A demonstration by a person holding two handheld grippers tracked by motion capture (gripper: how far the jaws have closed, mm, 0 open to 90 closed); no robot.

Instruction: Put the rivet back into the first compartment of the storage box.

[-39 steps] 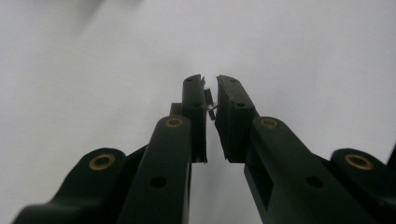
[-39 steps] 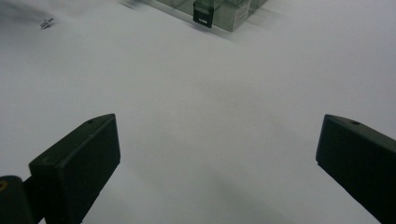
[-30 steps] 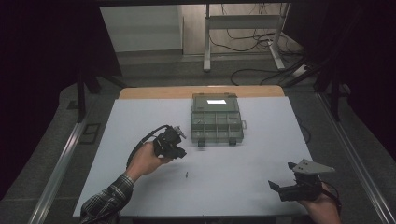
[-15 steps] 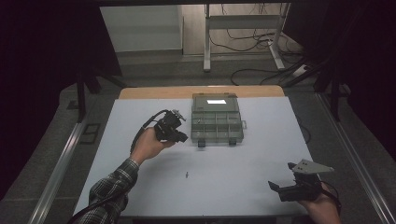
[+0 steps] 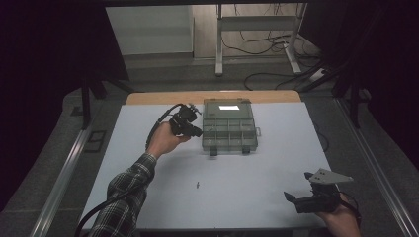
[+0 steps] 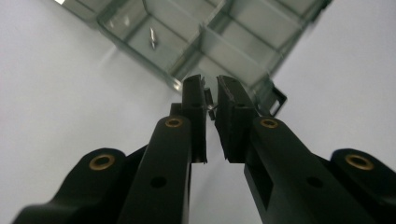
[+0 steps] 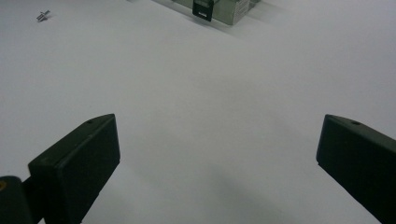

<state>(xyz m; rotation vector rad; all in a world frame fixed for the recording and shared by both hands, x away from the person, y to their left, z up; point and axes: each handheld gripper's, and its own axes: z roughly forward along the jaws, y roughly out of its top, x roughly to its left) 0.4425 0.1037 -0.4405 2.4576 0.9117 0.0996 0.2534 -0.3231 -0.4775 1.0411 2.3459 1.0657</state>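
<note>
Table (image 5: 148,197): a big white top. Its far edge at 12 o'clock is a strip of bare wood. The room around it is dark and hard to see.

Box (image 5: 229,125): a see-through box with little rooms inside, lying flat toward 12 o'clock on the table. Bright light bounces off its far end, so that end is hard to read. In the left gripper view (image 6: 187,32) the box is cut off at the top edge. In the right gripper view (image 7: 224,8) just one corner and a black latch peek in.

Left gripper (image 5: 193,130): at the box's 9 o'clock side, just by its edge. The jaws are pressed nearly together. In the left gripper view (image 6: 211,100) a tiny shiny bit (image 6: 211,108) sits pinched between the tips. It is too small to say for sure what it is; it looks like a small screw.

Right gripper (image 5: 296,200): low at 5 o'clock, near the table's front edge, far from the box. Its jaws stand wide apart with nothing between them (image 7: 217,154). The hand under it is cut off by the picture's bottom.

Screw in the box (image 6: 152,36): one small metal piece lies in a little room, seen through the clear wall.

Loose screw (image 5: 197,185): a tiny speck on the bare table at 6 o'clock from the box. It also shows far off in the right gripper view (image 7: 43,16).
</note>
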